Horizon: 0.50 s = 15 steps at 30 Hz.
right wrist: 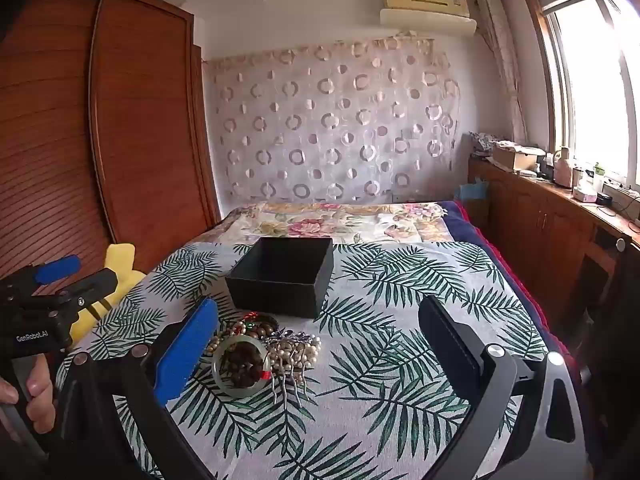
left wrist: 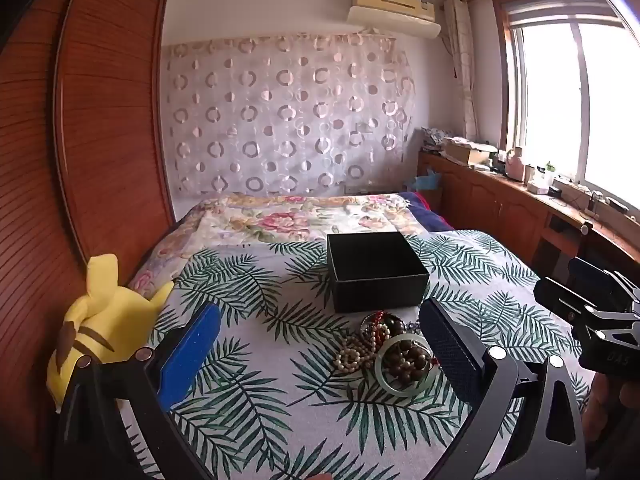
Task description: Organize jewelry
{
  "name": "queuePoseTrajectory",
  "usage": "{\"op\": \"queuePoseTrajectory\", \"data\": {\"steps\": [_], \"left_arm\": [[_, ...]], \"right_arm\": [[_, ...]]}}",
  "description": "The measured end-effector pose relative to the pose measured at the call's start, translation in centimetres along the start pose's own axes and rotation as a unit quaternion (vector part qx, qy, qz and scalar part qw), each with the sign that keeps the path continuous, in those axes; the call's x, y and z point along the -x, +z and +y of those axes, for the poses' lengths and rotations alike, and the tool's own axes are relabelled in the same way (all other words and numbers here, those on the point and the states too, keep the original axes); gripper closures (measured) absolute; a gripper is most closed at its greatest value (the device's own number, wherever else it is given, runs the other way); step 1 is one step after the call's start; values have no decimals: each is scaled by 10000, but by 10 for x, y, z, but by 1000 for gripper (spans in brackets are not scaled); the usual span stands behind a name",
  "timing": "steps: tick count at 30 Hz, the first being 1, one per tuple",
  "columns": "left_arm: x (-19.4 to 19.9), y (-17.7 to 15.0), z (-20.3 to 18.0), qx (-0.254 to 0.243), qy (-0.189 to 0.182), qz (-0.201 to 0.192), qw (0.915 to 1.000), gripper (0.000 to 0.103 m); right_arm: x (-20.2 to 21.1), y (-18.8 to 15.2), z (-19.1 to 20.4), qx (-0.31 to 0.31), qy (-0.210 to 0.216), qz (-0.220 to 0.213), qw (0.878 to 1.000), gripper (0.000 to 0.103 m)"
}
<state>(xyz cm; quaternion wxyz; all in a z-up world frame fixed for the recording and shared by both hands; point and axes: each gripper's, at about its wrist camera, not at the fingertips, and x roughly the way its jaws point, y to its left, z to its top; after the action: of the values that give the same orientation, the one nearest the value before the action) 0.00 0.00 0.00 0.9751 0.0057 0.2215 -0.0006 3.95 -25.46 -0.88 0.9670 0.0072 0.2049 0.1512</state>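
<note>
You held both grippers above the bed (left wrist: 256, 432), wide apart and empty. Your left gripper (left wrist: 320, 344) had its fingers spread to full width, with nothing between them; your right gripper (right wrist: 316, 340) stood the same way, fingers far apart and bare.

The jewelry lay in one tangled pile on the palm-leaf bedspread (right wrist: 400, 360), just in front of the open black box (right wrist: 282, 276), near it but not touching. In the pile you could make out a pale green bangle (right wrist: 218, 376) with dark brown wooden beads (right wrist: 242, 364) heaped inside its ring, a pearl necklace (left wrist: 352, 354) to one side, a beaded hair comb (right wrist: 294, 354) with metal prongs toward you, and a red-and-green trinket (right wrist: 250, 316) at the far edge. The box looked empty as far as either view showed.

Nothing had gone in yet, so I judged you were at the very start: choosing a first piece. The bangle pinned the wooden beads, and the strands overlapped, so the next move called for lifting an outer, free piece first. The comb on the right side seemed easiest for your right gripper, closing across its spine, not its prongs. A yellow plush toy (left wrist: 108, 320) sat well clear at the left edge.
</note>
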Motion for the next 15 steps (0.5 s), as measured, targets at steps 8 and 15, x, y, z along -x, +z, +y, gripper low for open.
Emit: {"op": "queuePoseTrajectory", "data": {"steps": [8,15], "left_arm": [[0,0,0,10,-7,-1,10000,7],[0,-1,1,16,-28,-13,10000,7]], "right_arm": [[1,0,2,5,6,-18,10000,2],[4,1,-3,-46,30,-13,10000,2]]}}
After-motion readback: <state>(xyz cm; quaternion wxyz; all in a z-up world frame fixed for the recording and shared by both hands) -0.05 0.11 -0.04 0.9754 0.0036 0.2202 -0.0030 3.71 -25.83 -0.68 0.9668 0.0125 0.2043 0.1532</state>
